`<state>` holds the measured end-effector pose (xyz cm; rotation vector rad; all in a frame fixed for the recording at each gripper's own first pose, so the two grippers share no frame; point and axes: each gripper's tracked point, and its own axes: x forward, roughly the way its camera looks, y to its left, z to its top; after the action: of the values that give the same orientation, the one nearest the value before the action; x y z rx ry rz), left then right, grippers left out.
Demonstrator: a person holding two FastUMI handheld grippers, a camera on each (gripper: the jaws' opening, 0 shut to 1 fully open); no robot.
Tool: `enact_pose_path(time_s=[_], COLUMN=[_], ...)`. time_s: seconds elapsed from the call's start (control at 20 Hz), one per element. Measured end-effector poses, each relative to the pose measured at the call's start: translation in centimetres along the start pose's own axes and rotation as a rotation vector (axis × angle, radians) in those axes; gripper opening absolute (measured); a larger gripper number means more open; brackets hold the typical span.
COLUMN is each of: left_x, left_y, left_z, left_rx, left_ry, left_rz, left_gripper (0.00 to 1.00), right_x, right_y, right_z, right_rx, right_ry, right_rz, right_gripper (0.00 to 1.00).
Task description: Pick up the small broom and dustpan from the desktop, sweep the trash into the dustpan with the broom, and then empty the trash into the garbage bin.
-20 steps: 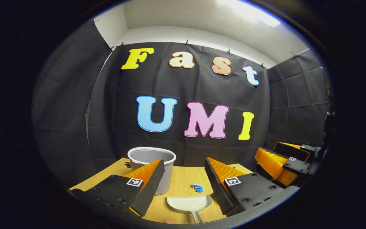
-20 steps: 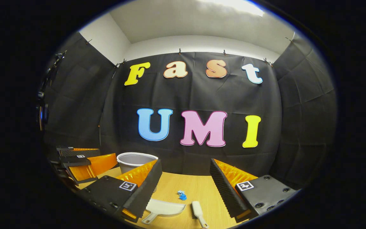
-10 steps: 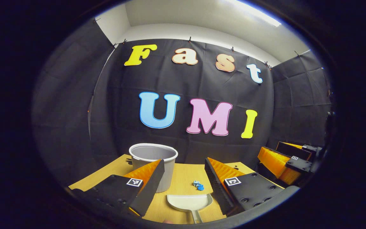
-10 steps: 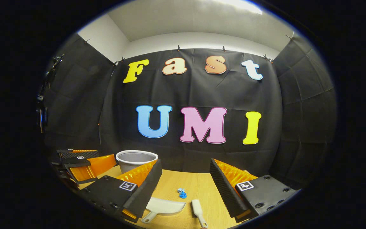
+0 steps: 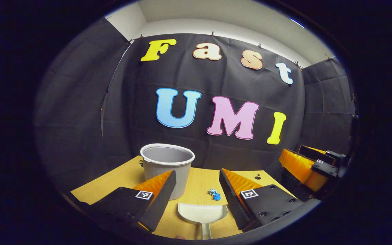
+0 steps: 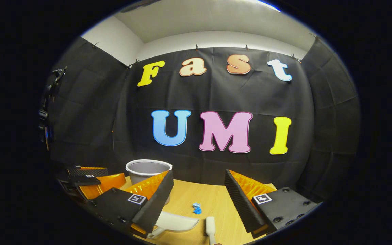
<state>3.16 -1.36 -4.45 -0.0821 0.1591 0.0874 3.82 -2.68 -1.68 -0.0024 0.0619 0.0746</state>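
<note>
Right gripper (image 6: 198,185) hangs over the wooden desktop (image 6: 216,199) with its jaws spread wide and nothing between them. Just ahead lies the blue trash (image 6: 196,208), with the white broom (image 6: 210,227) beside the white dustpan (image 6: 175,222) nearer the camera. Off to the left, the grey garbage bin (image 6: 146,169) stands by the left gripper (image 6: 90,177).

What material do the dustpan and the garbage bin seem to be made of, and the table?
The dustpan looks like smooth white plastic: thin moulded edges and a soft sheen. The garbage bin seems matte grey plastic with a rolled white rim. The table shows a pale wood grain, perhaps laminate rather than solid wood; the pictures cannot settle that.
</note>
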Motion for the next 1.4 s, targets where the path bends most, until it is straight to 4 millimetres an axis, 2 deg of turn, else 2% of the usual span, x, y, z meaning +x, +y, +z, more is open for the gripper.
enact_pose_path(time_s=[0.1,0.2,0.35,0.45,0.5,0.55,0.6,0.95,1.15,1.25,1.35,1.4], left_x=[1.0,2.0,3.2,3.0,3.2,3.3,3.5,5.0,5.3,5.1,5.9,6.4], left_y=[0.1,-0.8,-0.8,-1.1,-1.0,-0.4,-0.4,-1.9,-2.8,-2.3,-2.2,-2.2], left_z=[-1.2,-3.9,-8.9,-12.8,-14.4,-16.2,-17.4,-23.3,-27.0,-28.5,-29.2,-29.5], left_rx=[0.004,0.004,-0.035,-0.049,-0.029,-0.010,-0.001,-0.003,-0.008,0.022,0.048,0.056], left_ry=[0.044,0.144,0.322,0.501,0.575,0.636,0.683,0.925,1.084,1.176,1.221,1.232], left_rz=[0.034,0.021,0.020,0.025,0.039,0.053,0.057,0.014,0.035,0.077,0.118,0.137], left_gripper=[0.76,0.76,0.76,0.77,0.79,0.79,0.79,0.79,0.79,0.80,0.79,0.79], right_x=[0.9,1.7,2.3,2.4,2.2,2.1,1.9,0.9,0.5,0.1,-1.1,-1.7], right_y=[-0.4,-1.0,-2.0,-2.9,-3.3,-3.7,-4.2,-6.0,-6.9,-7.6,-7.6,-8.3], right_z=[-0.9,-1.4,-2.2,-2.6,-3.0,-3.4,-4.0,-7.7,-11.3,-12.1,-12.9,-13.0], right_rx=[0.016,0.025,0.035,0.044,0.031,0.009,-0.005,0.042,0.114,0.142,0.147,0.134], right_ry=[0.024,0.036,0.042,0.044,0.046,0.049,0.053,0.120,0.232,0.268,0.309,0.318], right_rz=[0.022,0.028,0.024,0.010,0.006,0.000,-0.004,-0.016,0.012,0.030,0.087,0.104], right_gripper=[0.98,0.98,0.98,0.98,0.91,0.98,0.98,0.98,0.98,0.98,0.98,0.98])
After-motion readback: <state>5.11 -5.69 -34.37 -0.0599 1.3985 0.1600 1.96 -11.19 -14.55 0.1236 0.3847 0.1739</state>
